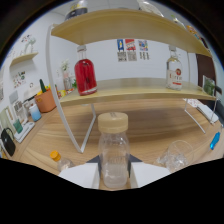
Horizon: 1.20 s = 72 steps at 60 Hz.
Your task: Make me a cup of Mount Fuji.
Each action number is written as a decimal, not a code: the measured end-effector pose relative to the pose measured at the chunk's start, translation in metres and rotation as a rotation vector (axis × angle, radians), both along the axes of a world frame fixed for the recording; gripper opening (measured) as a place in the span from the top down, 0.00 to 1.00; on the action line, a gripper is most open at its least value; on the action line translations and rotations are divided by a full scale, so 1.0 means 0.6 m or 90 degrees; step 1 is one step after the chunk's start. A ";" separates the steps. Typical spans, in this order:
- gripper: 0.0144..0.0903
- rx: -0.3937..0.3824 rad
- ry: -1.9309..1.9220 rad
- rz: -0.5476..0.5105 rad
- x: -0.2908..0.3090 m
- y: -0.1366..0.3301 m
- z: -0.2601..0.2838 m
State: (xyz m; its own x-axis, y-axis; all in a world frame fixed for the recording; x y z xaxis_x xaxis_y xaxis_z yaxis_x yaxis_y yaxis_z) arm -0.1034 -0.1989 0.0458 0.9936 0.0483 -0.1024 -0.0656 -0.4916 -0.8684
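Note:
A clear, nearly empty bottle with a tan lid stands upright between my gripper's two white fingers, and both press against its sides. My gripper is shut on it above the wooden table. An empty clear glass cup sits on the table just right of the fingers. Beyond them, on the lower board of a wooden shelf, stand a bottle of red liquid towards the left and a clear bottle with a red label towards the right.
The shelf's white metal legs come down to the table just behind the held bottle. A small yellow-capped item lies left of the fingers. An orange pot and a blue cup stand further left, a blue object far right.

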 end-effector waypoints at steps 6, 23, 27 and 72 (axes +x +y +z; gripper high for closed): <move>0.63 0.015 -0.013 0.010 -0.001 -0.010 0.001; 0.53 0.007 -0.016 0.034 -0.015 -0.041 -0.005; 0.43 0.006 -0.016 0.034 -0.015 -0.048 0.002; 0.06 0.049 -0.062 -0.095 0.200 -0.177 0.351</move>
State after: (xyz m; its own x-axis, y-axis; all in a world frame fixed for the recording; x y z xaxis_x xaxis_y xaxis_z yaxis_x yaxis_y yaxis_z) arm 0.0168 -0.3050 0.2562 0.9953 -0.0966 -0.0076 -0.0472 -0.4145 -0.9088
